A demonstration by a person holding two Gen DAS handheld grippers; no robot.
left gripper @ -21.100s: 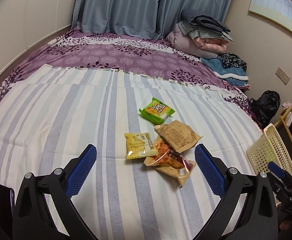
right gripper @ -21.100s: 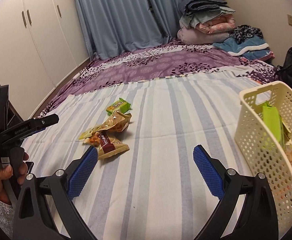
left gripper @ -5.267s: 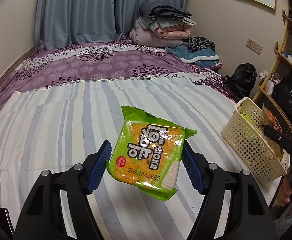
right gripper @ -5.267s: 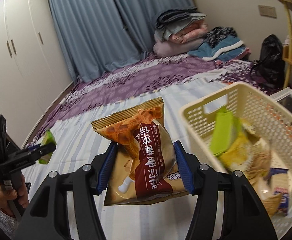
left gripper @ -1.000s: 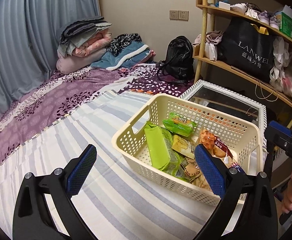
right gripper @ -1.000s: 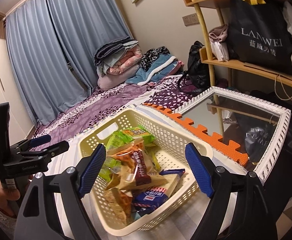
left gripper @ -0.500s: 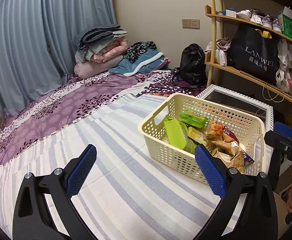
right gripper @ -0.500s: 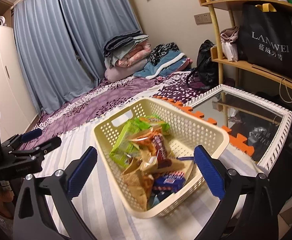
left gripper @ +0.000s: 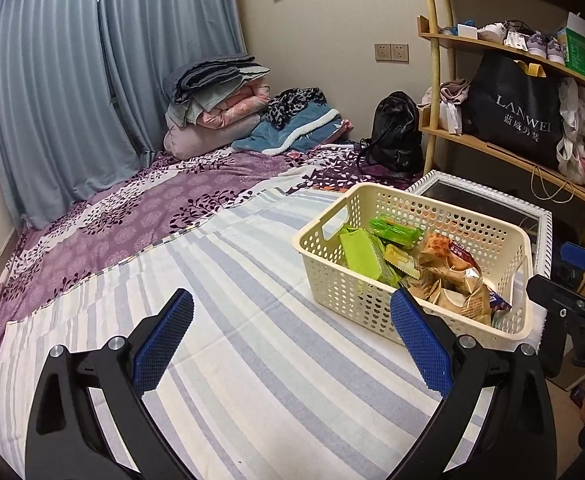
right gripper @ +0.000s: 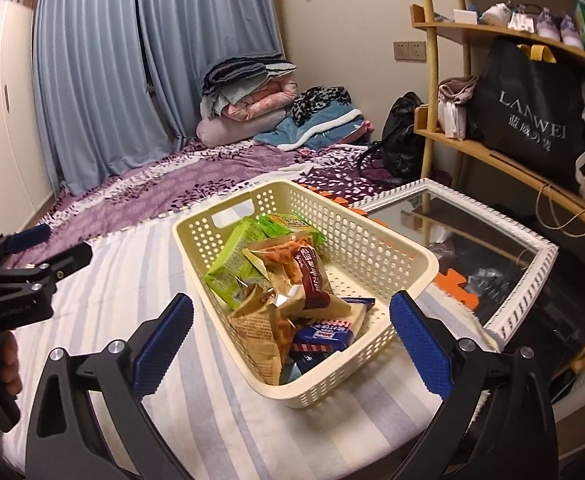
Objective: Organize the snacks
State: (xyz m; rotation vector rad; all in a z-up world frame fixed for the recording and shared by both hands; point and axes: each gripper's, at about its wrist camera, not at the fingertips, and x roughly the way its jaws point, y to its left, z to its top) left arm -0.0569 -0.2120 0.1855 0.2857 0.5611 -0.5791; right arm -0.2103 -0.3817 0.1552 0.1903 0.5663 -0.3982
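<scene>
Over at two o'clock in the left wrist view sits the cream basket (left gripper: 376, 304), parked near the corner of the striped bed (left gripper: 252, 340), and it is loaded: green packets (left gripper: 358, 254), a brown-and-orange waffle bag (left gripper: 448, 264), and in the right wrist view a blue-and-white wrapper (right gripper: 322, 332) tucked at the near end. No snack shows loose on the sheet in either view, so by my read the sorting is all but done.

Left gripper (left gripper: 288, 344) hangs above the sheet, jaws spread wide and carrying nothing, its right pad overlapping the basket's near wall in the picture. Right gripper (right gripper: 288, 344) hovers low in front of the basket's near end at twelve o'clock, likewise wide apart and empty, pointing straight along the basket's length.

If anything is left, it is tidying: the waffle bag rides high on the pile, so a light press from above would settle it. Better to come in vertically and keep clear of the rim, since the basket stands close to the bed edge beside the framed mirror (right gripper: 492, 240) and a sideways nudge could tip it off.
</scene>
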